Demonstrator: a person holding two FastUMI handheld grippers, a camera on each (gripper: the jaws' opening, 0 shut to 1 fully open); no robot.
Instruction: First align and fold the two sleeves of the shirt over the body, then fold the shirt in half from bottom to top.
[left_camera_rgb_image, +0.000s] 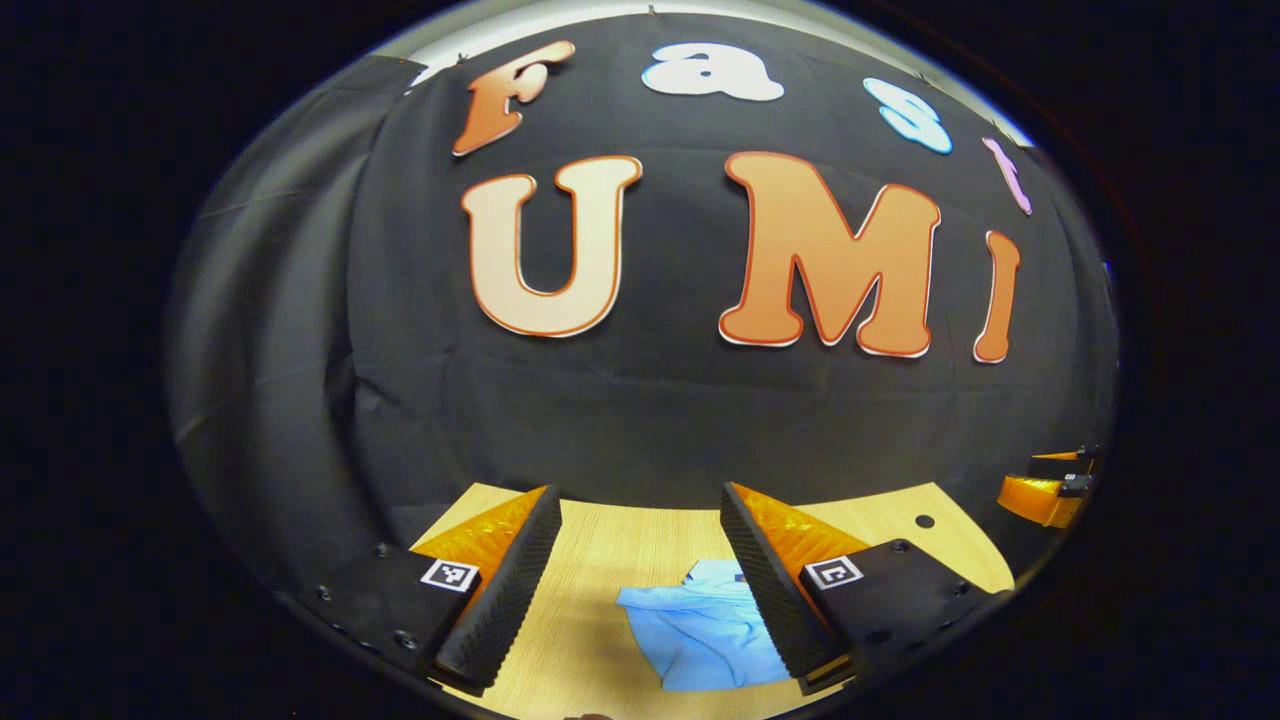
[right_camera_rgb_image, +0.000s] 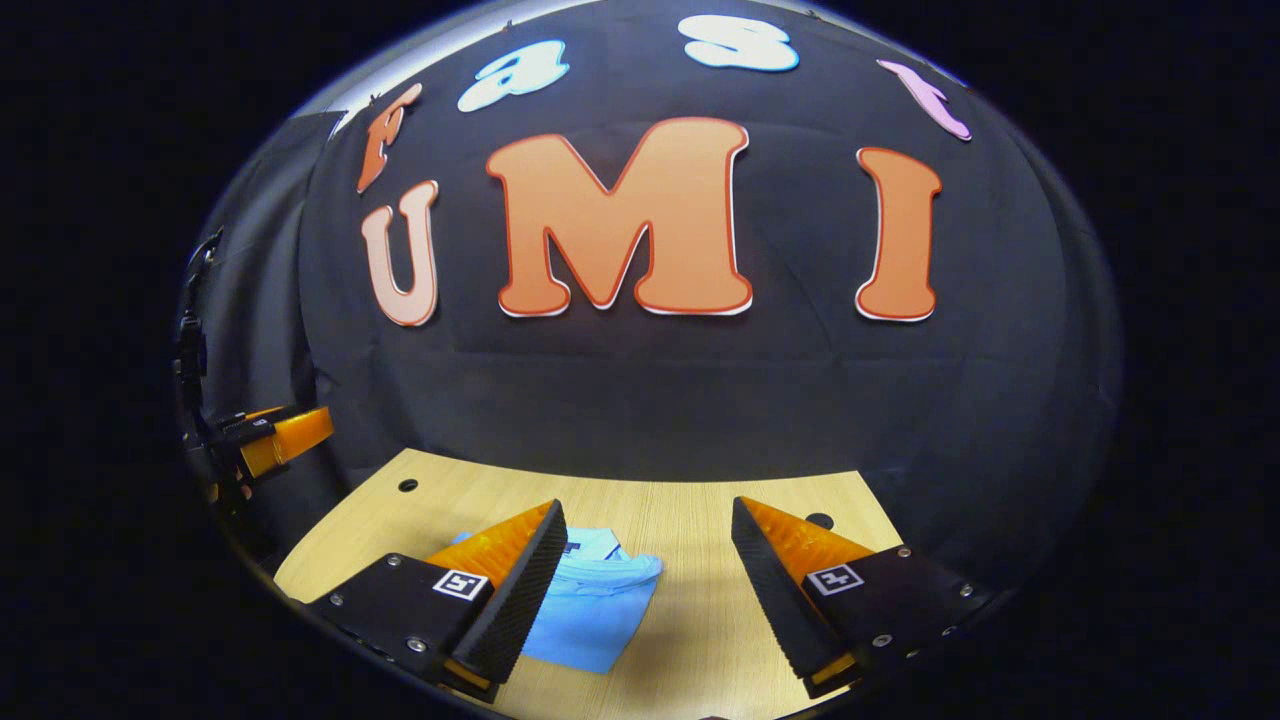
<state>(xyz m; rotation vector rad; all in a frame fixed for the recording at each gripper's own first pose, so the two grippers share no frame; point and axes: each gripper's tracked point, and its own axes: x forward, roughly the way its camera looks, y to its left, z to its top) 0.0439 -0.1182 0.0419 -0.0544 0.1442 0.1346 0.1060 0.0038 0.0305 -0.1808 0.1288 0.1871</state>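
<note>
Left gripper view: we hold the left gripper (left_camera_rgb_image: 640, 580) above the worktop (left_camera_rgb_image: 600, 560), fingers wide and empty, with the blue shirt (left_camera_rgb_image: 700, 625) lying ahead and below, toward our right finger. Right gripper view: the right gripper (right_camera_rgb_image: 650, 590), equally wide, sees the shirt (right_camera_rgb_image: 595, 605) behind its left finger. We judge it lies between both, neither plainly nearer.

The light-blue shirt (left_camera_rgb_image: 700, 625) lay on the wooden table (left_camera_rgb_image: 600, 560) below me, already folded into a compact bundle (collar end toward the far wall). Its cloth looked a little rumpled, edges not quite square.
</note>
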